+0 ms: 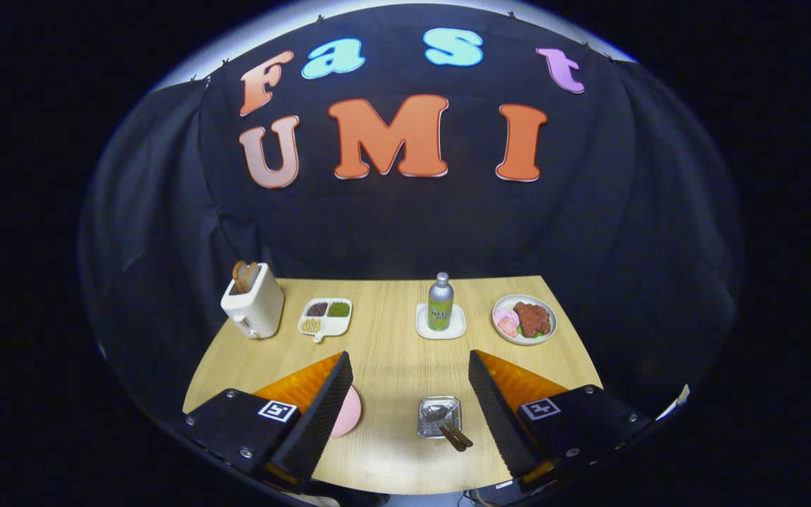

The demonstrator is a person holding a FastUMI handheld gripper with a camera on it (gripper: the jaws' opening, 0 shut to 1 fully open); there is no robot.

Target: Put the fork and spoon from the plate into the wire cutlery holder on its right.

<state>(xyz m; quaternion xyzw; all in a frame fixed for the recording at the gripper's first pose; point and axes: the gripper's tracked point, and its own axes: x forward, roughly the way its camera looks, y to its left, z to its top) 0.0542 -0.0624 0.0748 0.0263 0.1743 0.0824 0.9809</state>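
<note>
The gripper (409, 362) hangs above the wooden table (391, 352) with its fingers spread wide, gripping nothing. Between them stands the wire cutlery holder (439, 417), the fork and spoon (450, 427) already inside it — handles sticking out. A pink plate (348, 412) peeks from behind one finger. Beyond stand a toaster (254, 301) and a bottle (440, 301).

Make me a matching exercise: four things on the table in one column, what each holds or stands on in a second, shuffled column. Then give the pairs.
Things:
1. toaster
2. bottle
3. wire cutlery holder
4. round plate

Descriptions:
A. holds cutlery with brown handles sticking out, between the open fingers of the hand-held gripper
B. stands on a small white square tray
C. carries meat and pink slices
D. has toast in its slot

Pairs: 1-D, 2-B, 3-A, 4-C
</note>
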